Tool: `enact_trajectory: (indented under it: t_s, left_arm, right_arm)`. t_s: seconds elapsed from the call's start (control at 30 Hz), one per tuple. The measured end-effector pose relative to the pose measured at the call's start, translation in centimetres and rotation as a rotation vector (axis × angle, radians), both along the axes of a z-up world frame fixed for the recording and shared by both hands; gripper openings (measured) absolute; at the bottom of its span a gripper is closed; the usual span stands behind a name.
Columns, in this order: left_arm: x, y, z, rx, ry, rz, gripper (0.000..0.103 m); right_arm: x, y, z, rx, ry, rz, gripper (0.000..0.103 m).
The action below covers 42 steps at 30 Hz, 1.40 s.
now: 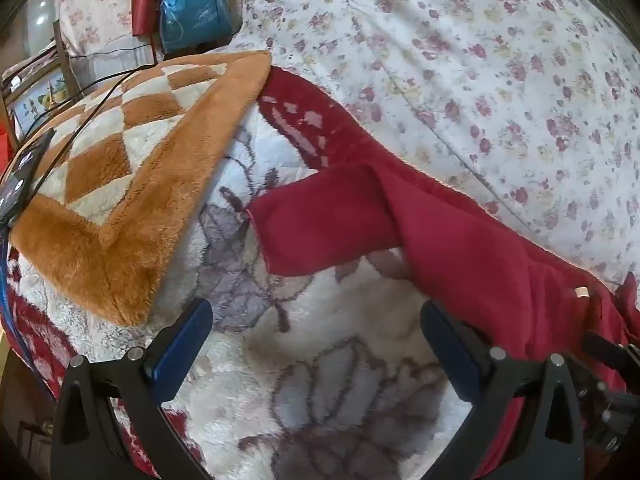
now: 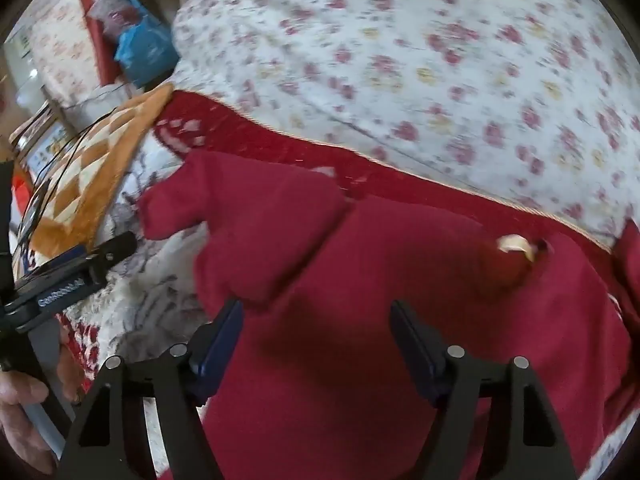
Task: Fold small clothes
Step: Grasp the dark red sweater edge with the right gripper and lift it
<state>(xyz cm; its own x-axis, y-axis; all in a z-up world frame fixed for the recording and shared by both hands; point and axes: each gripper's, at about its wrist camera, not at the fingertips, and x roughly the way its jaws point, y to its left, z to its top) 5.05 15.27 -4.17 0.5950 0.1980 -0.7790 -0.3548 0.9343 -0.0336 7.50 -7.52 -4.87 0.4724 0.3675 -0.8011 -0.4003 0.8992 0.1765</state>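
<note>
**Red garment flat on bed, both grippers open and empty**

Surface: a bed. A floral quilt (image 1: 460, 60) covers the far portion. Nearer lies a white plush blanket (image 1: 320, 340) with grey leaf pattern and red border. An orange-and-cream checked fleece (image 1: 132, 168) sits on the blanket at left, with black cables and a dark device on it.

Task item: a dark red garment (image 2: 400, 320) spread on the plush blanket, its far edge near the quilt. Its body runs from near right toward far left; one sleeve (image 1: 316, 220) points left across the blanket. A pale neck label (image 2: 516, 244) shows toward the right.

Room: a blue plastic bag (image 1: 192, 12) beyond the bed, far left.

Left gripper (image 1: 316, 336): jaws fully spread above bare blanket, holding nothing. Right gripper (image 2: 316, 332): jaws wide above the garment's body, gripping nothing.
</note>
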Motion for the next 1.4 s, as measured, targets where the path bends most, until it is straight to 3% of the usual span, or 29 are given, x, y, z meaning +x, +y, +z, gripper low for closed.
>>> enact_trajectory:
  t_s: [0.13, 0.23, 0.5, 0.77, 0.8, 0.83, 0.87, 1.0, 1.1, 1.2, 1.27, 1.37, 1.4]
  left_arm:
    - [-0.2, 1.3, 0.2, 0.0, -0.006, 0.049, 0.103]
    - [-0.6, 2.6, 0.3, 0.013, 0.002, 0.097, 0.103]
    - [-1.3, 5.3, -0.3, 0.013, 0.023, 0.177, 0.103]
    - [-1.5, 6.6, 0.1, 0.035, 0.011, 0.216, 0.103]
    - [-1.6, 6.9, 0.1, 0.039, 0.011, 0.221, 0.103]
    - [-1.6, 7.2, 0.2, 0.042, 0.008, 0.23, 0.103]
    - [-1.6, 7.4, 0.2, 0.042, 0.007, 0.236, 0.103]
    - [-1.7, 7.7, 0.5, 0.029, -0.009, 0.252, 0.103]
    - [-2.1, 7.5, 1.1, 0.042, -0.041, 0.263, 0.103]
    - [-2.7, 7.8, 1.7, 0.049, -0.064, 0.29, 0.103]
    - [-3.3, 8.2, 2.1, 0.044, -0.086, 0.317, 0.103]
    - [-4.0, 9.1, 2.5, 0.049, -0.102, 0.365, 0.103]
    - [-4.3, 9.4, 2.5, 0.049, -0.105, 0.375, 0.103]
  right_arm:
    - [1.0, 3.6, -0.8, -0.042, -0.027, 0.055, 0.079]
    - [1.4, 5.5, -0.2, -0.001, -0.014, 0.102, 0.079]
    - [7.8, 12.0, 0.9, -0.016, -0.058, 0.161, 0.079]
    - [13.1, 21.8, -1.3, -0.196, -0.082, 0.338, 0.08]
    - [13.4, 22.6, -2.0, -0.21, -0.047, 0.384, 0.067]
    - [13.6, 23.1, -2.7, -0.226, -0.013, 0.417, 0.048]
    - [13.7, 23.1, -3.0, -0.24, 0.013, 0.426, 0.012]
    - [15.4, 18.5, 0.1, -0.043, 0.026, 0.322, 0.012]
    - [15.8, 14.0, 4.1, 0.105, -0.041, 0.185, 0.012]
    - [14.4, 14.3, 6.4, 0.198, -0.087, 0.176, 0.012]
    - [12.8, 16.8, 5.1, 0.201, -0.045, 0.259, 0.012]
    - [10.8, 21.9, 0.5, 0.137, 0.086, 0.412, 0.015]
    - [10.2, 23.3, -1.1, 0.104, 0.147, 0.452, 0.023]
